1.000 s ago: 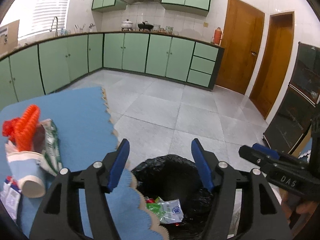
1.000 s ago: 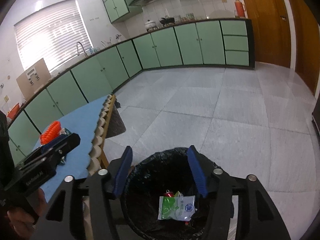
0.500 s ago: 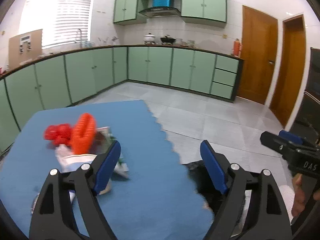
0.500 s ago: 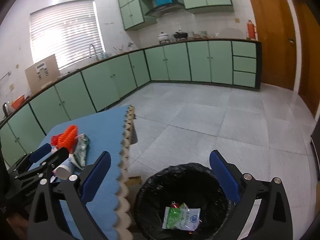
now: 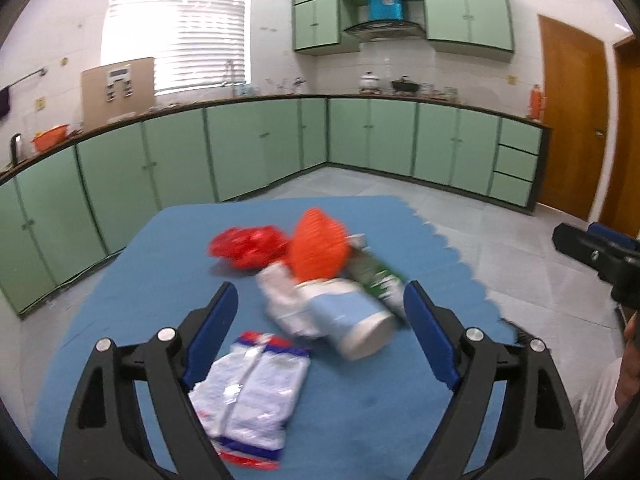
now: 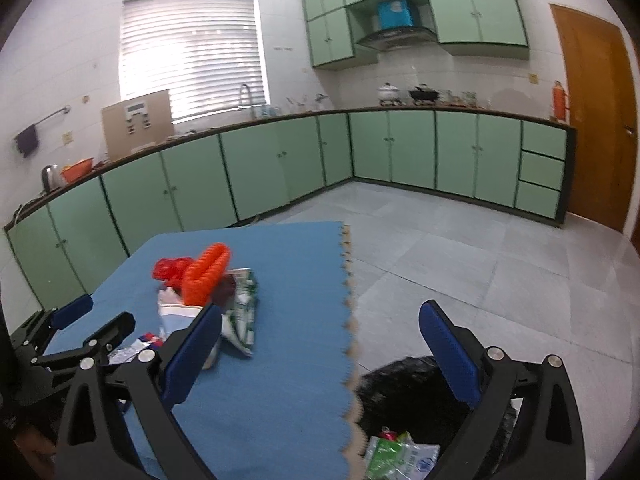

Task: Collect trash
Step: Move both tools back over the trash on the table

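A heap of trash lies on the blue mat (image 5: pixel 168 248): a white and blue wrapper (image 5: pixel 250 390), a paper cup (image 5: pixel 352 322) on its side, an orange ribbed piece (image 5: pixel 318 248), a red crumpled wrapper (image 5: pixel 248 246) and a green packet (image 5: pixel 378 278). My left gripper (image 5: pixel 320 336) is open and empty, just above the cup and white wrapper. My right gripper (image 6: pixel 320 356) is open and empty over the mat's right edge. The heap also shows in the right wrist view, with the orange piece (image 6: pixel 208 272) on top. The black-lined bin (image 6: pixel 408 392) below holds a green and white packet (image 6: pixel 400 456).
The mat (image 6: pixel 272 384) has a scalloped right edge, with grey floor tiles (image 6: pixel 460 256) beyond. Green cabinets (image 5: pixel 256 152) line the far walls. A brown door (image 6: pixel 592 120) stands at the right. The left gripper (image 6: pixel 80 344) shows at the left of the right wrist view.
Both grippers have swung left from over the bin toward the mat. The left gripper now faces the trash heap. The right gripper has opened wide.
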{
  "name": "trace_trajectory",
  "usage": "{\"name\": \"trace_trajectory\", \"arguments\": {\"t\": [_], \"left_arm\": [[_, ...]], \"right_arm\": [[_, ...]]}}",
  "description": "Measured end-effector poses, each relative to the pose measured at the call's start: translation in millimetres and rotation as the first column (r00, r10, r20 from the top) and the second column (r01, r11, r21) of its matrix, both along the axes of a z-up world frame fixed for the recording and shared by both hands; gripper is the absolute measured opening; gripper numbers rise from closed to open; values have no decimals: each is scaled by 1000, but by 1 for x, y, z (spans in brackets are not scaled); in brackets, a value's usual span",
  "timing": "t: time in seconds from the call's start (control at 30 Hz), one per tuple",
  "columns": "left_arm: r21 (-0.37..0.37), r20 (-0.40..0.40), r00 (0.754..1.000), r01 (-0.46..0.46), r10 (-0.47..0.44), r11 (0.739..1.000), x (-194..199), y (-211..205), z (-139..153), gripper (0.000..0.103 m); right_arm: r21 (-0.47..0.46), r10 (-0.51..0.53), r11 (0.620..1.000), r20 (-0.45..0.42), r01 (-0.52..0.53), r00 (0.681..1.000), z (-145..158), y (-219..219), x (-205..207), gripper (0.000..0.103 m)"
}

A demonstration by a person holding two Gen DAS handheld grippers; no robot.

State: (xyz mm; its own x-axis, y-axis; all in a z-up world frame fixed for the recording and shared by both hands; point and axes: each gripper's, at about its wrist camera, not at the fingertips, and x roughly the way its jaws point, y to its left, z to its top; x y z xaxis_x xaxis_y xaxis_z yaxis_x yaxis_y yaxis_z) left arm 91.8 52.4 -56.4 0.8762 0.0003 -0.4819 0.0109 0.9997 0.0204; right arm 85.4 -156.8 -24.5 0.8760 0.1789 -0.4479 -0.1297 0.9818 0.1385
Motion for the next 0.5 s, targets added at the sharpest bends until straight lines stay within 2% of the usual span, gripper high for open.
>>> {"name": "trace_trajectory", "arguments": {"t": [0.23, 0.5], "left_arm": [[5, -39, 994, -99, 99, 995, -12, 47, -20, 85], [-14, -137, 984, -112, 110, 994, -13, 71, -54, 88]], "right_arm": [[-17, 85, 996, 22, -85, 996, -18, 46, 6, 97], [-23, 147, 989, -20, -148, 989, -36, 75, 13, 96]]}}
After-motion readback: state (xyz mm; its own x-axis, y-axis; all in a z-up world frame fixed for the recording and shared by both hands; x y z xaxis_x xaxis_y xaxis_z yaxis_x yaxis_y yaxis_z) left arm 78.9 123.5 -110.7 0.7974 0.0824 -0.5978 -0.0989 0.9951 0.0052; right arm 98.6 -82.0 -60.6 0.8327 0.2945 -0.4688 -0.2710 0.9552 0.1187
